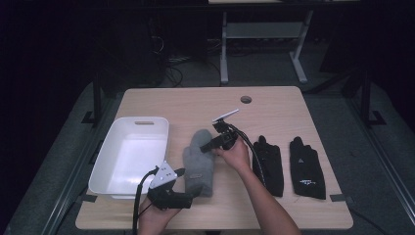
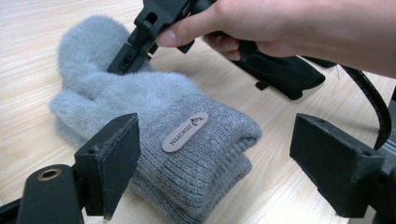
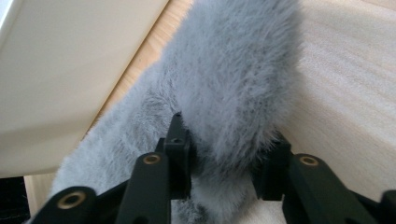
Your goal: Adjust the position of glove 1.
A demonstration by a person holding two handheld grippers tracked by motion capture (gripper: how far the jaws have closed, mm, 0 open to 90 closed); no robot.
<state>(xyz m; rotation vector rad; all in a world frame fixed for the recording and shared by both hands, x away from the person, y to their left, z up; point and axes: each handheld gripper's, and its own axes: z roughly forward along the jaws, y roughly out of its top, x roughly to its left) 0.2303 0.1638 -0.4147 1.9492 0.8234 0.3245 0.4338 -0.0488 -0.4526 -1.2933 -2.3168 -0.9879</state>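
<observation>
A grey fuzzy mitten [image 1: 199,164] with a knit cuff and a small label lies on the wooden table [image 1: 195,103], cuff toward me; a second layer shows beneath it in the left gripper view. My right gripper [image 1: 206,145] is shut on the mitten [image 3: 233,84] at its fuzzy upper part, the fur squeezed between the jaws. My left gripper [image 1: 190,181] stands open at the cuff end. Its two jaws sit wide apart on either side of the cuff of the mitten [image 2: 187,121], not touching it. The right gripper [image 2: 128,51] also shows there, pressed into the fur.
A white plastic bin [image 1: 105,161] stands just left of the mitten, its wall [image 3: 56,70] close beside my right gripper. Two black gloves [image 1: 268,164] [image 1: 307,166] lie flat to the right. A cable hole [image 1: 246,99] sits at the table's far side.
</observation>
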